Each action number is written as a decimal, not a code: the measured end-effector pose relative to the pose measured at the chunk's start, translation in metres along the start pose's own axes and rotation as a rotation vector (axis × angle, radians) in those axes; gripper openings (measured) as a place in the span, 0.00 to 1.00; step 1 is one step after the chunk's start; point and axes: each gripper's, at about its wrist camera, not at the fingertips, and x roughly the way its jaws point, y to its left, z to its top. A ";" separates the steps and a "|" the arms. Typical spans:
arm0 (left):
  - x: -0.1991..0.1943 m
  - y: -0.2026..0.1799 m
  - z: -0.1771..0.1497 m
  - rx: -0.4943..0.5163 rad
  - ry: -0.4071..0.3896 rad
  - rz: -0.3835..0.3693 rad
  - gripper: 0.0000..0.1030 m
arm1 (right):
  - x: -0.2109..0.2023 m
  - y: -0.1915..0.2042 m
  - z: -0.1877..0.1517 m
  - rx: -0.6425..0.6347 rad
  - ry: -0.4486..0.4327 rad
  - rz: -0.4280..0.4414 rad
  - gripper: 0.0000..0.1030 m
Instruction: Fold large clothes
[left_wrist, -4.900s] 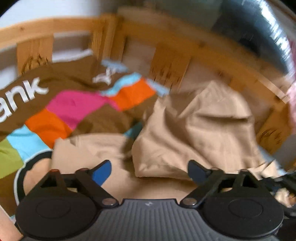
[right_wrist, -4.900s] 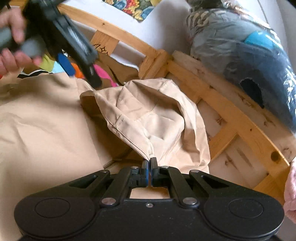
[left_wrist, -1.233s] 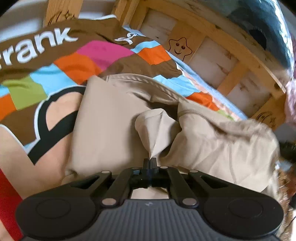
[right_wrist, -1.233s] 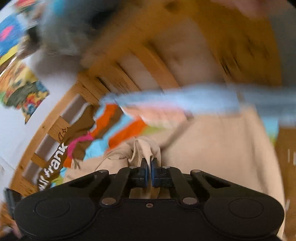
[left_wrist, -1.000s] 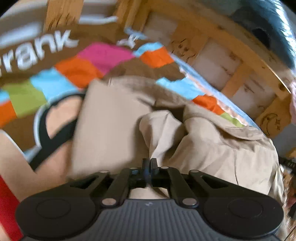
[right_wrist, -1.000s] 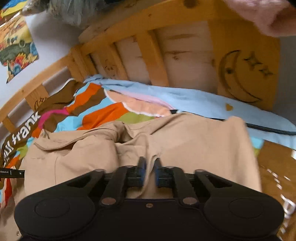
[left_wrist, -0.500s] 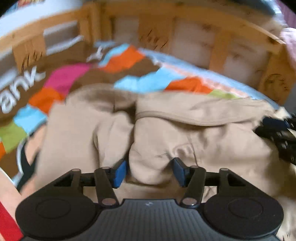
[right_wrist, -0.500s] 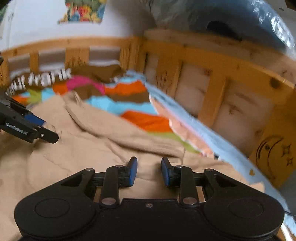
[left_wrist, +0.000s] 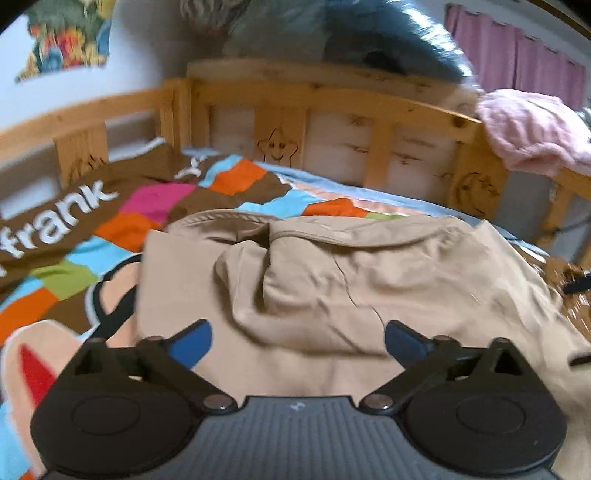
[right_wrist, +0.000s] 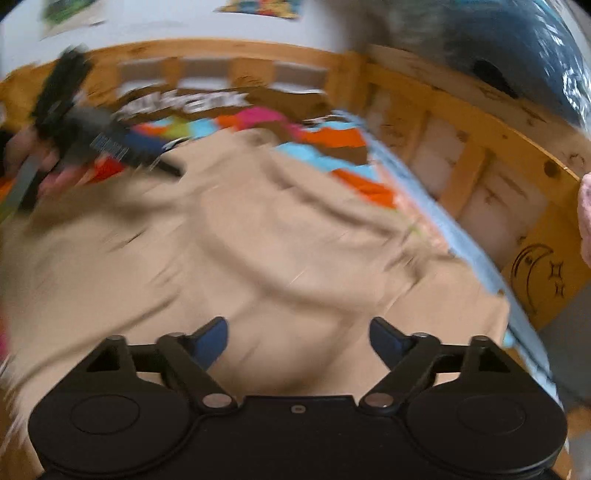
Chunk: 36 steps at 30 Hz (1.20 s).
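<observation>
1. Left gripper (left_wrist: 297, 339): jaws spread wide, holding nothing; beige garment (left_wrist: 332, 280) lies just ahead of and under its fingertips.
2. Right gripper (right_wrist: 298, 338): jaws also wide apart, empty; the garment spreads in front, view blurred.
3. Garment rests crumpled on the colourful bedspread (left_wrist: 155, 199), which shows beyond and left of the left gripper.
4. Wooden bed frame (left_wrist: 332, 110) stands behind the garment.
</observation>
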 end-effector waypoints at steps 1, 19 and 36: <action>-0.013 -0.004 -0.006 0.019 -0.013 0.003 0.99 | -0.008 0.016 -0.013 -0.021 0.011 0.003 0.89; -0.128 -0.073 -0.120 0.137 0.120 -0.127 0.99 | -0.053 0.135 -0.103 -0.303 0.127 -0.084 0.66; -0.122 -0.122 -0.137 0.359 0.154 -0.003 0.83 | -0.097 0.070 -0.022 0.164 -0.033 -0.027 0.06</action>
